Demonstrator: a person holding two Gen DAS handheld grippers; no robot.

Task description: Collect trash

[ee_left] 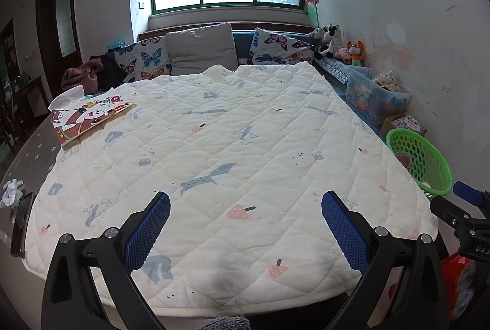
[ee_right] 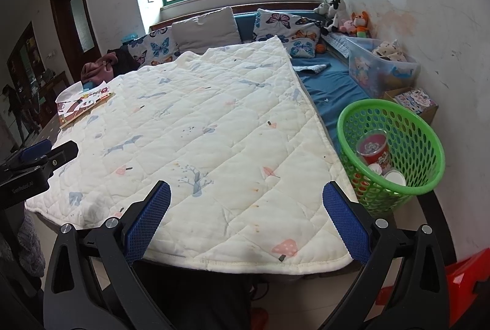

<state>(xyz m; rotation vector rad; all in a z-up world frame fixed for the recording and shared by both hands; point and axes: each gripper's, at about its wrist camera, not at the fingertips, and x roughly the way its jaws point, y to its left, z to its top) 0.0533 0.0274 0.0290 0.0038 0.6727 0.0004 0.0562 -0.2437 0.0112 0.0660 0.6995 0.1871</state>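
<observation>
Left claw (ee_left: 246, 207) and right claw (ee_right: 246, 197) held wide apart, empty, above quilt (ee_right: 214, 121); red cup (ee_right: 373, 146) seen inside green basket (ee_right: 428, 152).

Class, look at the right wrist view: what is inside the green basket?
Inside the green basket lie a red printed paper cup on its side and two small white cups. The basket's bottom beneath them is hidden by its near wall.

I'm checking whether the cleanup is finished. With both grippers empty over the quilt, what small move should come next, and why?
Probably swing the left hand-held gripper toward the small crumpled white scrap at the bed's left edge. Both grippers are open and empty, the green basket already holds cups, and the quilt shows nothing else that looks like trash.
</observation>
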